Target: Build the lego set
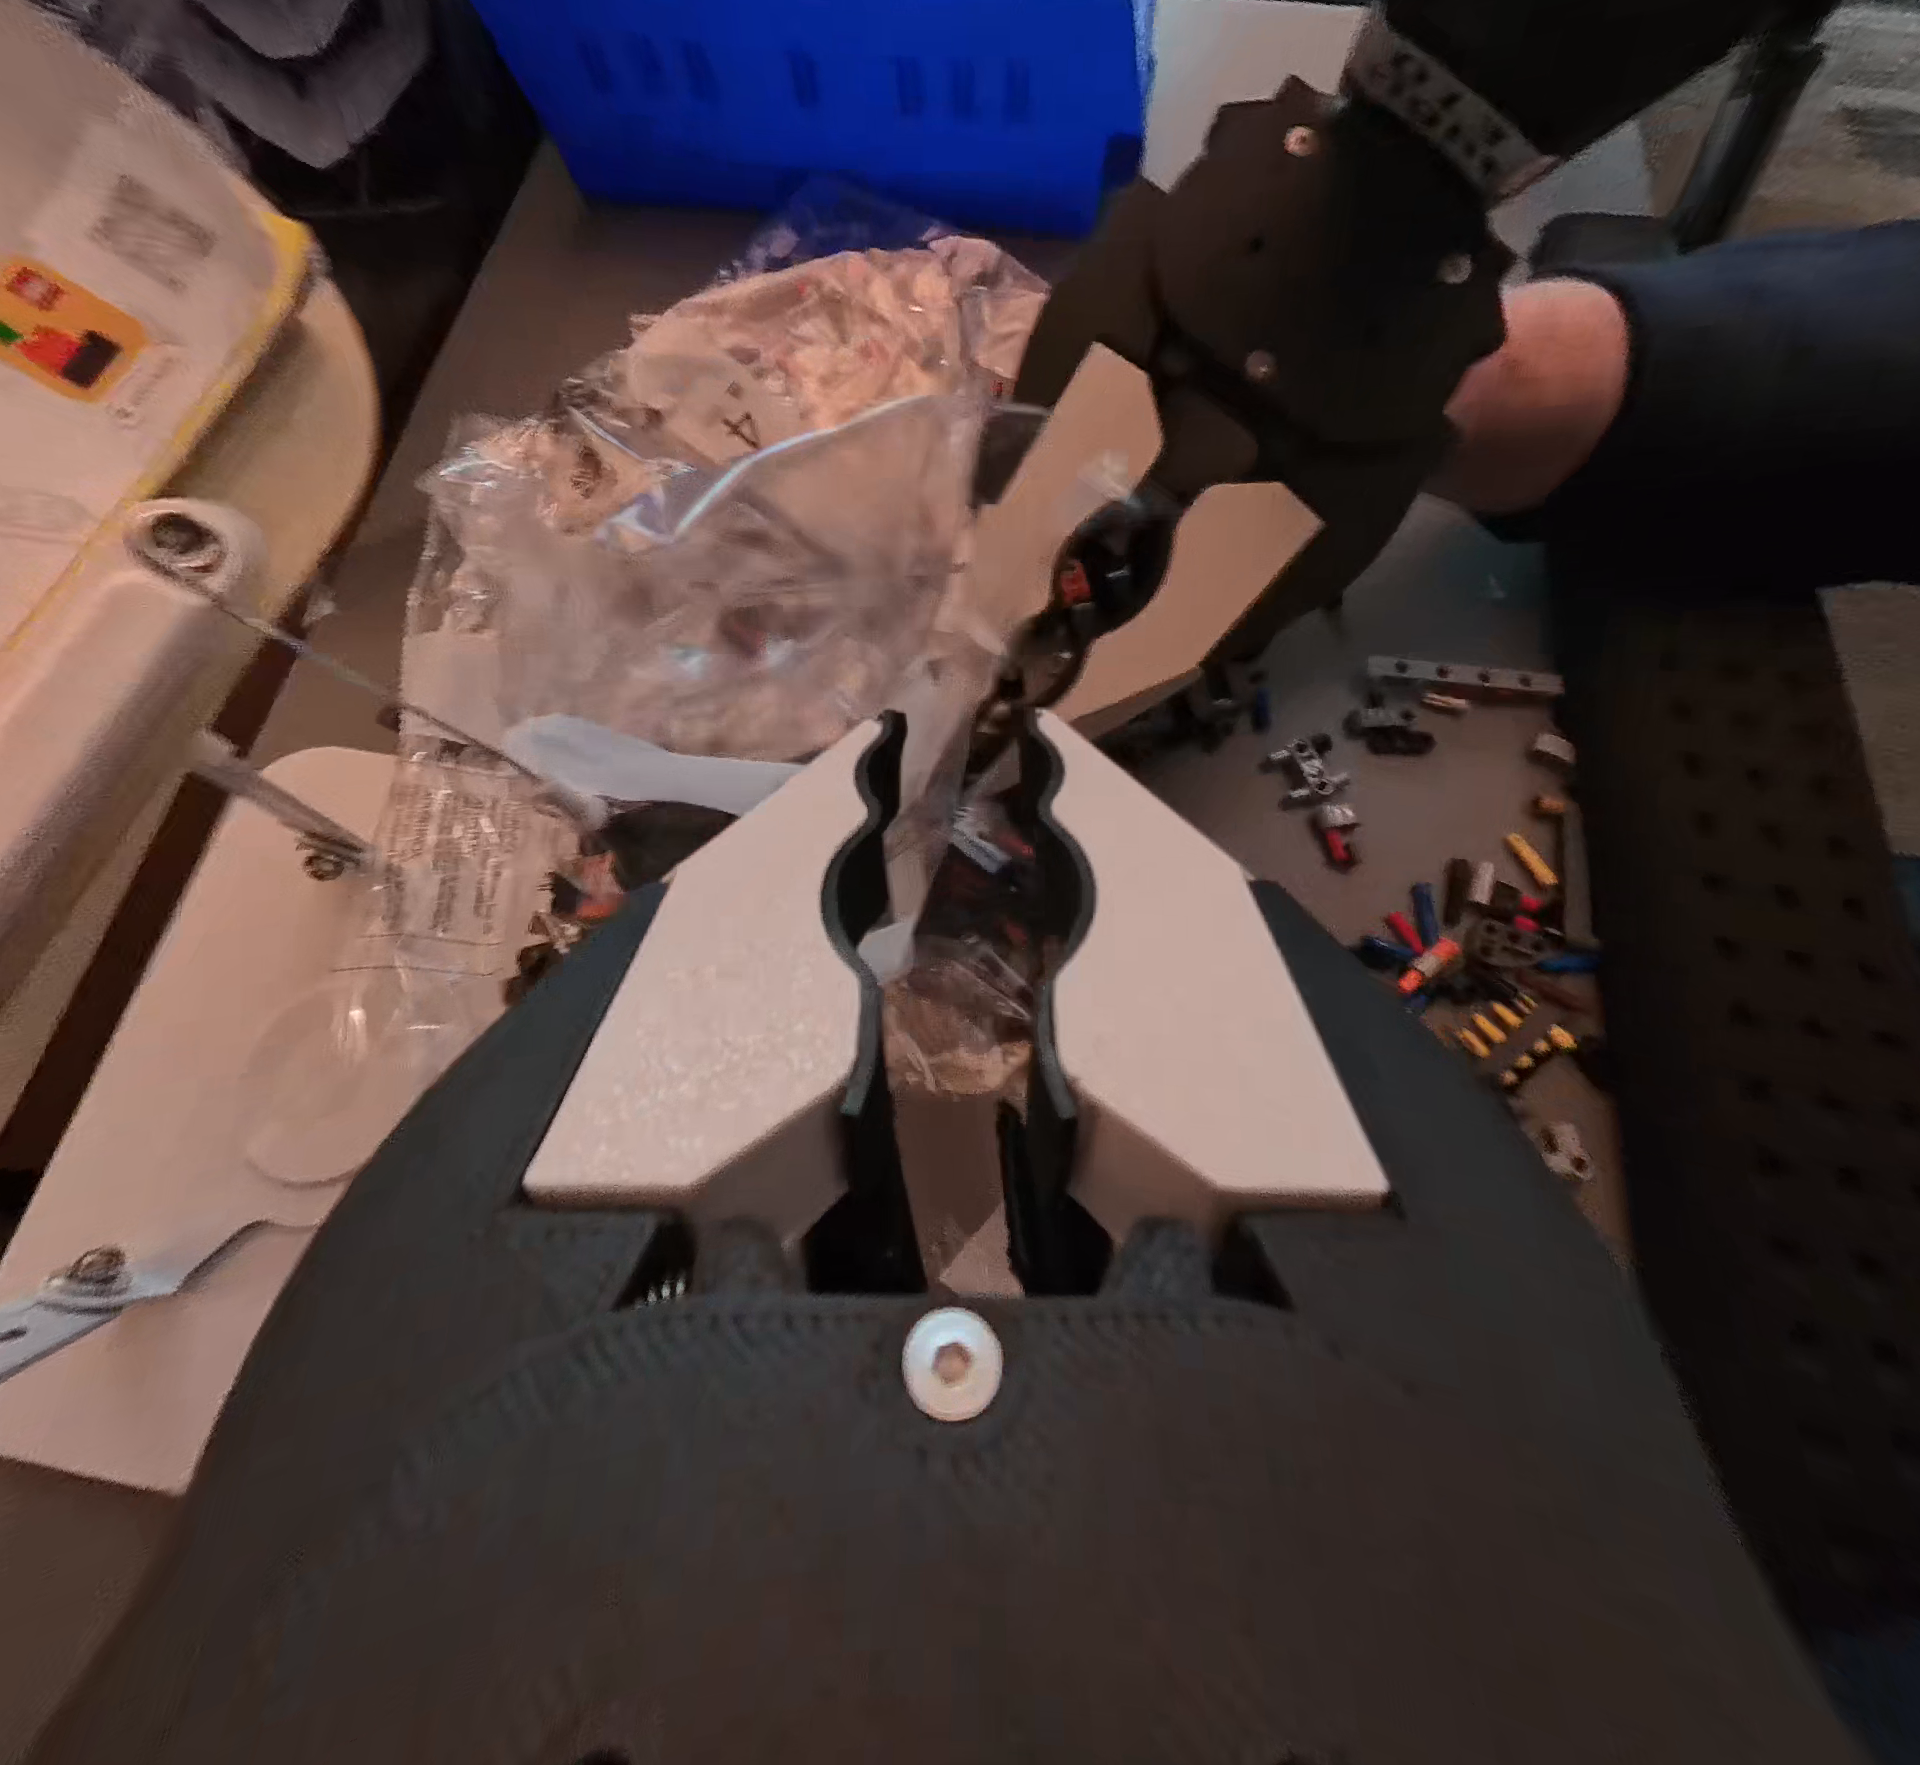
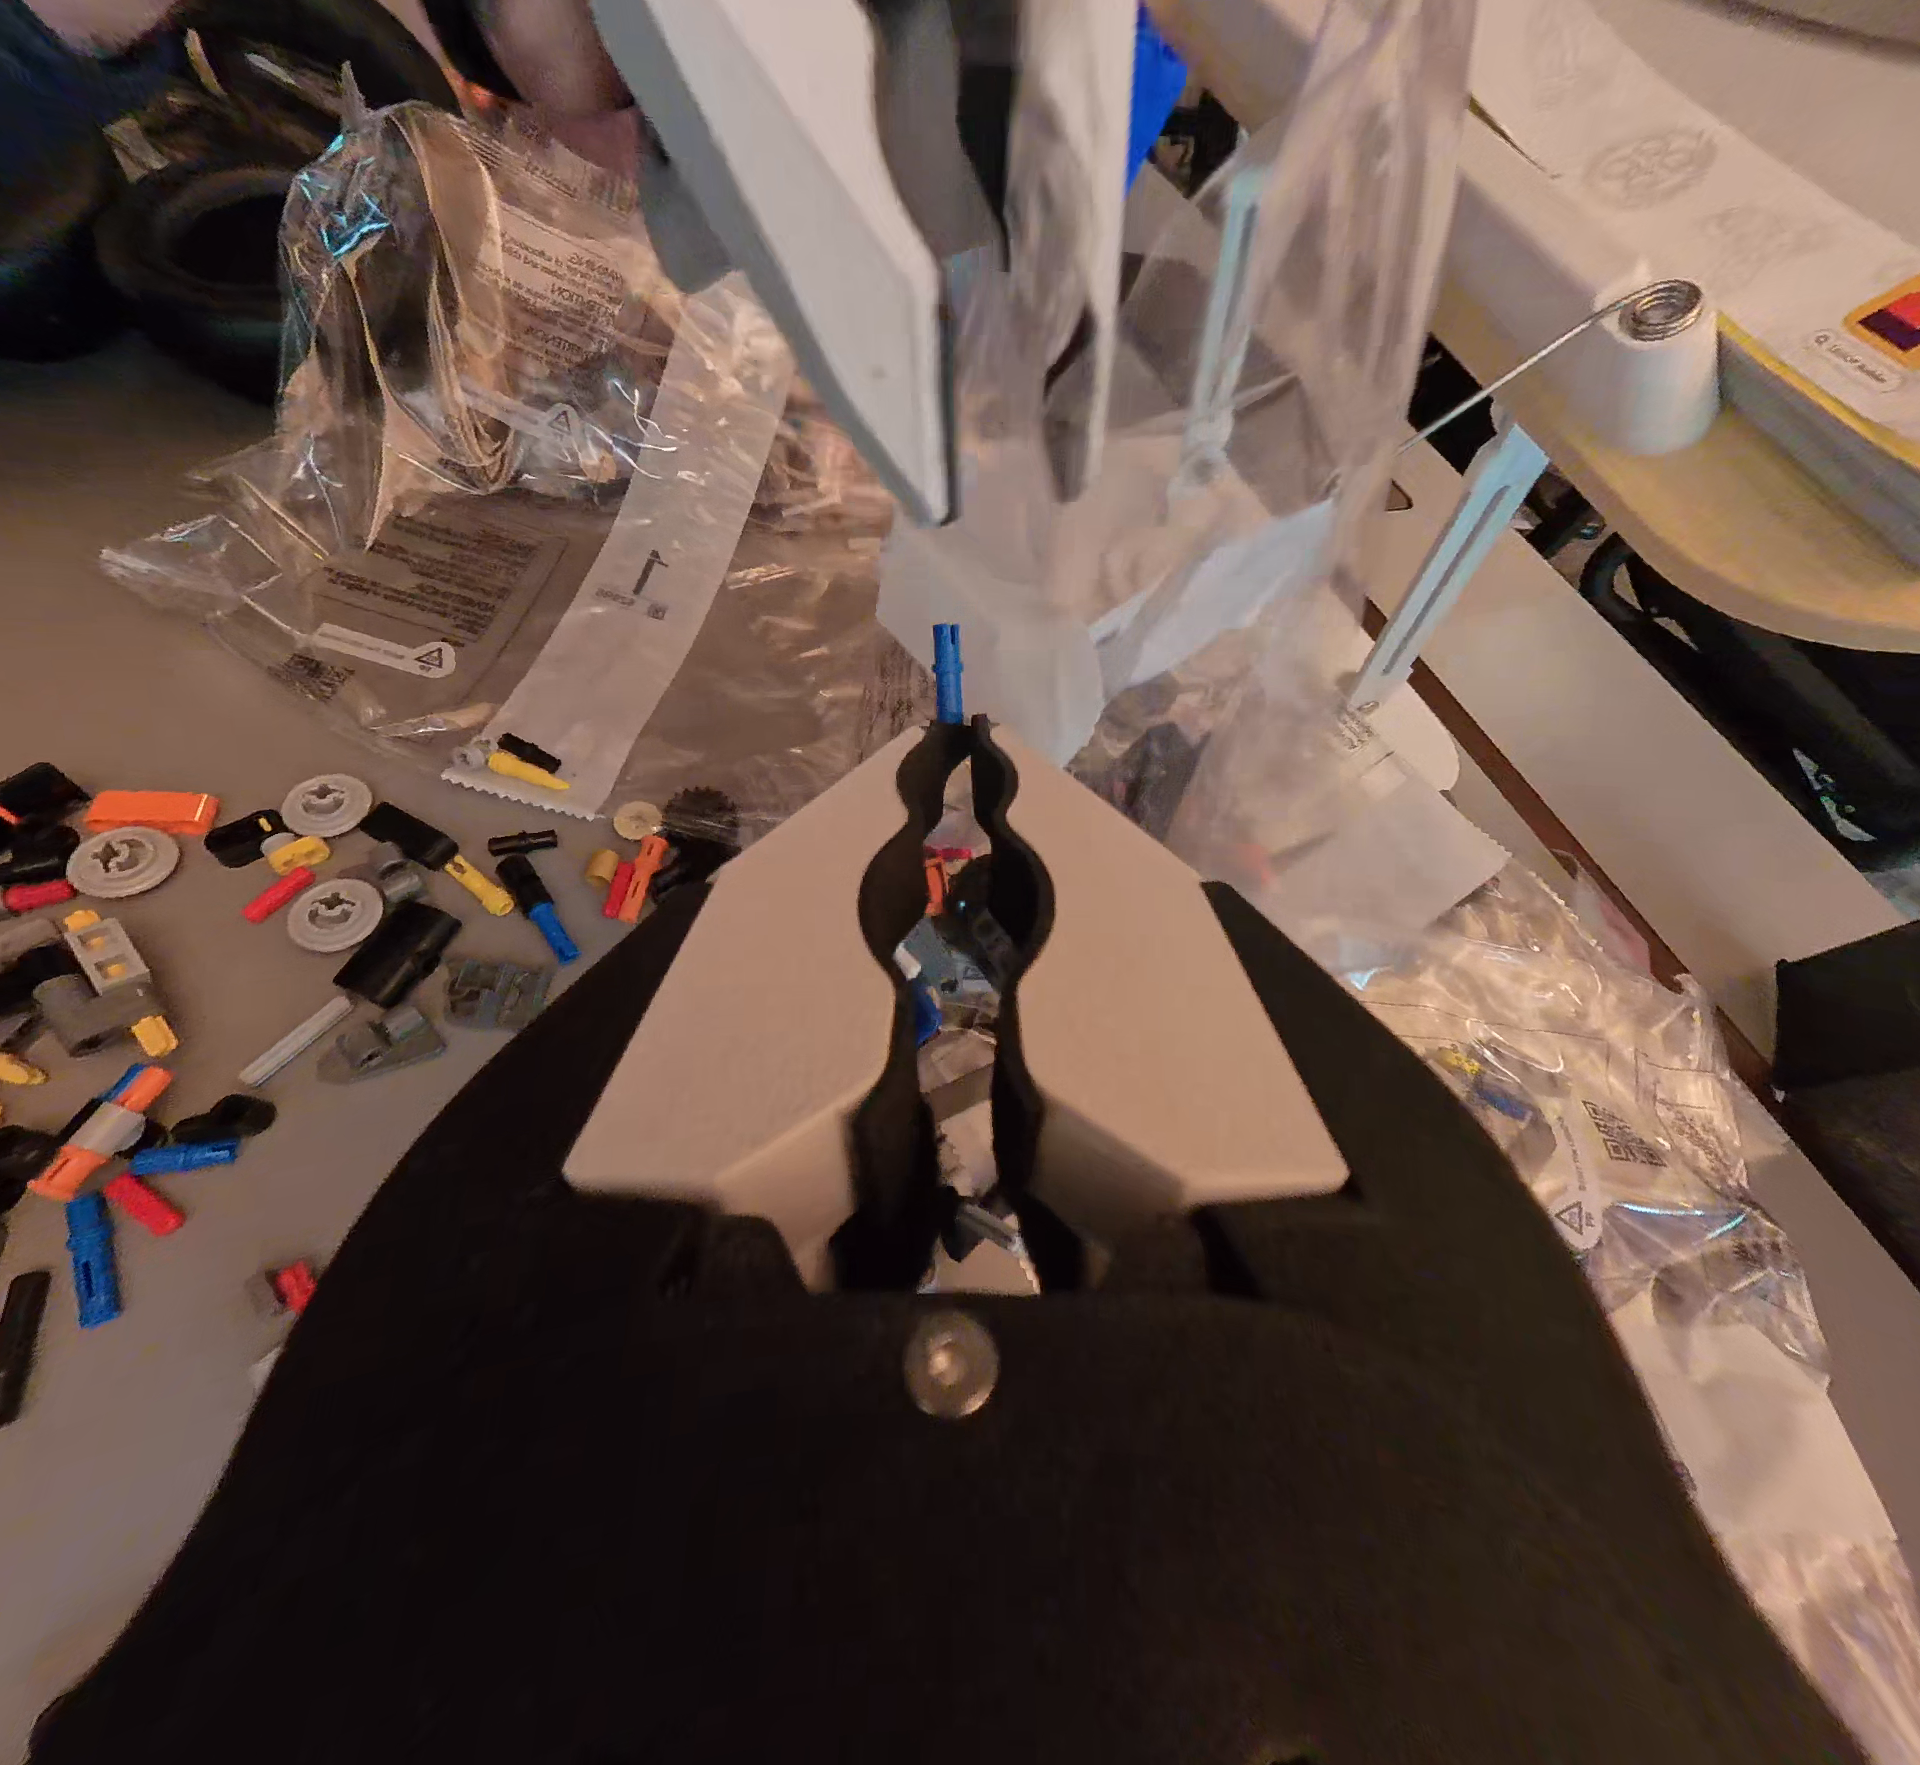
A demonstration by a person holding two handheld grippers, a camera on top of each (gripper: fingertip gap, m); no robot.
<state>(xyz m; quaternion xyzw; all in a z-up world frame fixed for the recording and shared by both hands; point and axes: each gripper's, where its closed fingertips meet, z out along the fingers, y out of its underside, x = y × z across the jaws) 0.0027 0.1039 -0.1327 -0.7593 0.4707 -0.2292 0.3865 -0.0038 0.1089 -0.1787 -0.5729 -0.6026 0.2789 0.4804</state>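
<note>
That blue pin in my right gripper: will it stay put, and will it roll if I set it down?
The blue pin is nipped only at its base by the right gripper, so it may pivot or slip. It looks round, light and rigid, and would probably roll on the smooth table.

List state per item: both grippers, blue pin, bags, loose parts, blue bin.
right gripper: shut on blue pin
blue pin: upright, clamped at its lower end
left gripper: jaws slightly apart, clear plastic bag between the fingers; grip unclear
clear plastic bag: crumpled, opened
flat bag: torn open, lying on table
loose parts: scattered on table
blue bin: upright, contents blurred
</note>
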